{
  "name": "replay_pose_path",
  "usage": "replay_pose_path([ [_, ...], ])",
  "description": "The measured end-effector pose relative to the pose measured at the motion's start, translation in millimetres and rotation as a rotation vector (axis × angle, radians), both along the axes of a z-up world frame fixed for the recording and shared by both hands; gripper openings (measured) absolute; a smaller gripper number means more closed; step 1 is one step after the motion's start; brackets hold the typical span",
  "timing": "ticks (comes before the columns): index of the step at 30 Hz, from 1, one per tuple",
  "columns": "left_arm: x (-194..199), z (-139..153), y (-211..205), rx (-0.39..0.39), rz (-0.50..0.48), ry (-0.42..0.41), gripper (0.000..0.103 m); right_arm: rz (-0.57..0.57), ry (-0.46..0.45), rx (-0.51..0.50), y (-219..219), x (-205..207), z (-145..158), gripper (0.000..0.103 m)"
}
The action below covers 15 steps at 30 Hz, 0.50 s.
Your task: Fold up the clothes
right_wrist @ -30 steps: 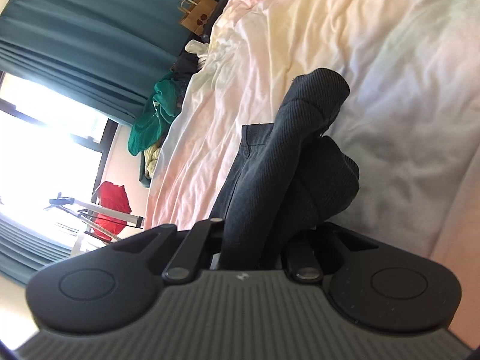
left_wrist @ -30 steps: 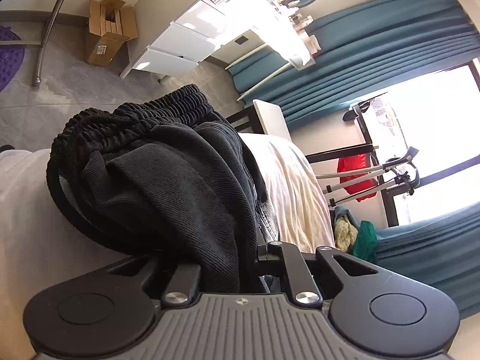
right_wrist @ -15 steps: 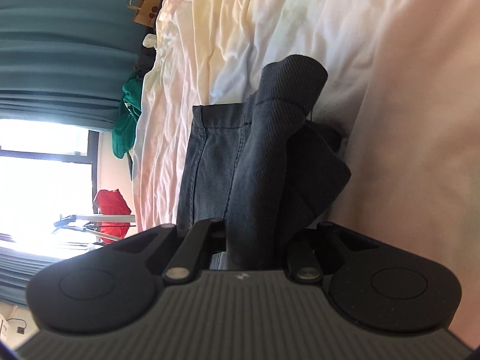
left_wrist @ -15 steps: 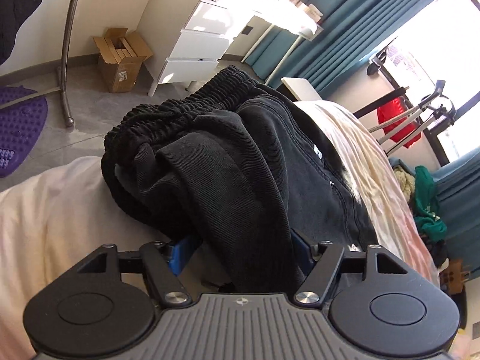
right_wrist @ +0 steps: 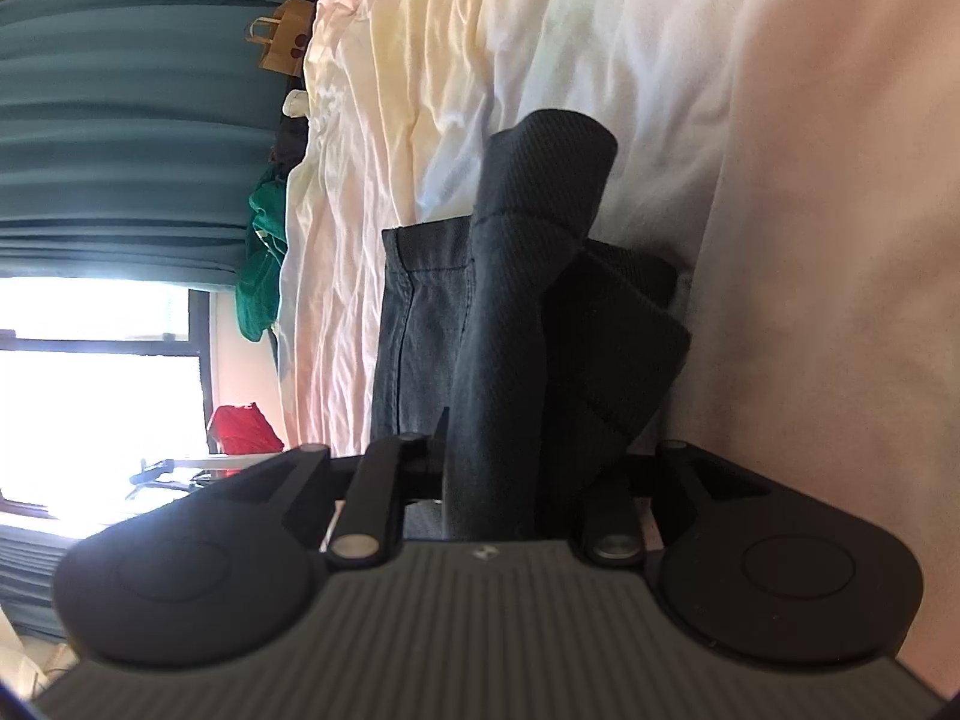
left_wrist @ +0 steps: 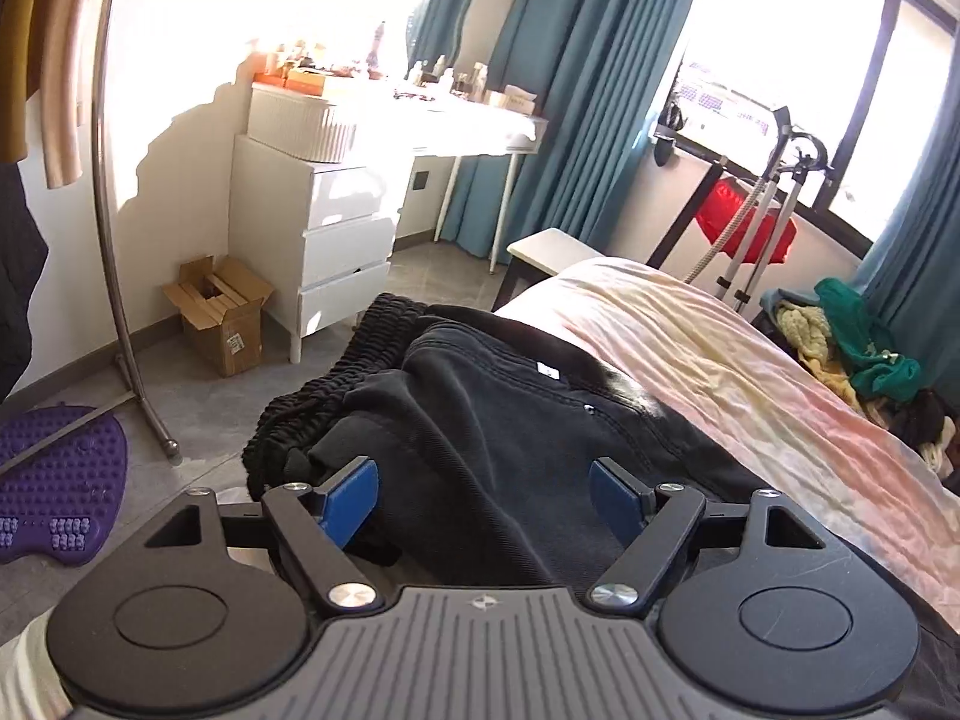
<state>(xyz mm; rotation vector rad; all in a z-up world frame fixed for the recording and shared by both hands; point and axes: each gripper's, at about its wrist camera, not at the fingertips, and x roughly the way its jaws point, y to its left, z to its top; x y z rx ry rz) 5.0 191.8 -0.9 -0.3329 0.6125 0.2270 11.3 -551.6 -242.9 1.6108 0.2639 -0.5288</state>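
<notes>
Dark trousers [left_wrist: 480, 396] with a ribbed elastic waistband lie bunched on the bed [left_wrist: 690, 348] near its foot end. My left gripper [left_wrist: 483, 480] hovers just above them. Its jaws are opening and stand wide, with both blue pads [left_wrist: 351, 492] bare. Cloth lies below and between them, untouched by the pads. In the right wrist view a folded leg of the trousers [right_wrist: 516, 300] rises from between the fingers of my right gripper [right_wrist: 528, 456]. Those jaws are opening too, with the fold still standing between them on the pale sheet [right_wrist: 480, 30].
Beyond the bed's foot stand a white drawer unit [left_wrist: 342, 240], an open cardboard box [left_wrist: 219, 312], a curved metal rack pole [left_wrist: 114, 240] and a purple mat [left_wrist: 54, 480]. A heap of green and yellow clothes [left_wrist: 864, 348] lies by the teal curtains. A paper bag [right_wrist: 288, 42] stands beside the bed.
The left gripper let go of the trousers, opened wide, rolled upright and drew back from them. The right gripper rolled, and its jaws have now parted around the fold.
</notes>
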Motion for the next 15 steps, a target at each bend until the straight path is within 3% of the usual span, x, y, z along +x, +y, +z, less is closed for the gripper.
replay_pose_path([
  [5, 31, -20, -63, 0.061, -0.154, -0.024, 0.08, -0.003, -0.013, -0.007, -5, 6, -2, 0.039],
  [9, 60, -50, -106, 0.061, -0.273, -0.009, 0.08, -0.012, -0.003, -0.031, -7, 10, -1, 0.039],
  [15, 83, -101, -143, 0.142, -0.391, 0.009, 0.08, -0.02, -0.006, -0.065, -8, 16, 2, 0.039],
])
